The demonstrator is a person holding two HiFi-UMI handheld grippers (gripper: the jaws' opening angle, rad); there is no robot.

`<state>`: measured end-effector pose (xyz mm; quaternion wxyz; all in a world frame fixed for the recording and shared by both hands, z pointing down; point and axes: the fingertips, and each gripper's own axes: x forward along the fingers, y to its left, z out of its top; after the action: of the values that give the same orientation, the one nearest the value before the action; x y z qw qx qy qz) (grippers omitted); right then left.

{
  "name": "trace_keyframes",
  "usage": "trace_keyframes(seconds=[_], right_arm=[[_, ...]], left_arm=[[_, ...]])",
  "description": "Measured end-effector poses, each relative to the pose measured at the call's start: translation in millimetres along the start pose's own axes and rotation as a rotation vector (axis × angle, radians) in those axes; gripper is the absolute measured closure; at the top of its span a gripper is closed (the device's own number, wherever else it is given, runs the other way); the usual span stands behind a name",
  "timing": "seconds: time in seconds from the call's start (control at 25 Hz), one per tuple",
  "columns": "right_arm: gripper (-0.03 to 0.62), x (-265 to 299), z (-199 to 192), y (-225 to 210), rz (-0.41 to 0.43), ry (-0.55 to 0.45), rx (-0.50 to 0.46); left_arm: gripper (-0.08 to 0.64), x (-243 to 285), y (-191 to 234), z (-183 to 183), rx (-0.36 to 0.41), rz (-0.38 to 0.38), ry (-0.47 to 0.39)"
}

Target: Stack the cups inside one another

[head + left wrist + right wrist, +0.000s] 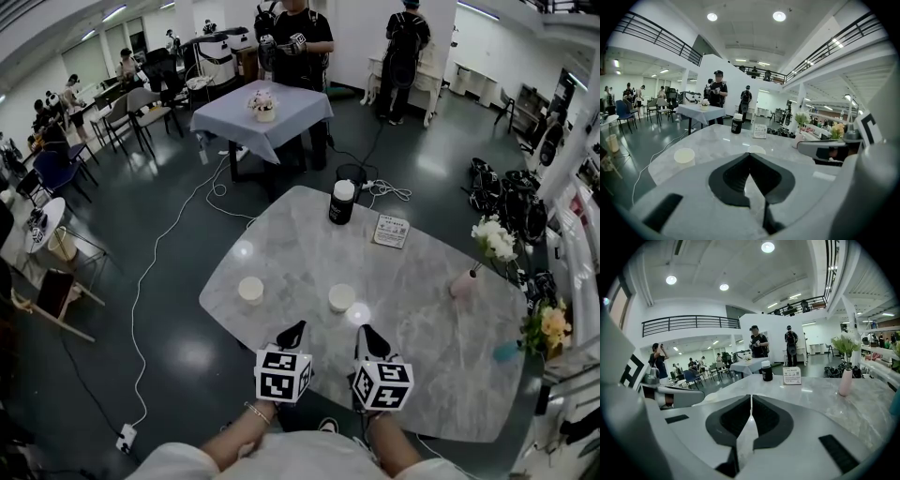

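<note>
Standing upright and well apart on the grey marble oval table (441,319), the two short cream round cups are not yet stacked. The left cup (250,289) sits just beyond and to the left of my left claw (294,329). The right cup (342,297) sits just beyond my right claw (367,332). Both claws are pressed together with nothing between them. They hover at the near edge with tips aimed at the cups, I judge so each can open onto the one ahead. Farther off, clear of the work, stand a black bottle with a white cap (341,202) and a small printed card (391,231).
</note>
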<state>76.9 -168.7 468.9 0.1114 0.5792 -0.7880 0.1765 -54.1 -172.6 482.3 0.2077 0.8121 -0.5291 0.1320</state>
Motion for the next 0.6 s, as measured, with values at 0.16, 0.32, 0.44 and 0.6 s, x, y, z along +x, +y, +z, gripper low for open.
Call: trace_keyframes(seconds=[0.16,0.32,0.44,0.6], right_arm=[[0.577,-3.7,-0.9,-1.5,-0.011,0.003,0.0],[0.577,-5.6,-2.5,-2.9,-0.025,0.002,0.004],[0.577,-7.2,-4.8,-2.3,-0.033,0.004,0.009],[0.577,-9.6,-7.4,-0.2,-0.04,0.005,0.015]], left_arm=[[0.563,0.3,-3.3,1.6,0.002,-0.015,0.0],[0.563,-0.1,-5.2,3.0,0.014,-0.032,-0.01],[0.563,-0.6,-4.6,2.0,0.017,-0.039,-0.007],[0.563,-1.6,-5.5,-1.3,0.007,-0.059,0.005]])
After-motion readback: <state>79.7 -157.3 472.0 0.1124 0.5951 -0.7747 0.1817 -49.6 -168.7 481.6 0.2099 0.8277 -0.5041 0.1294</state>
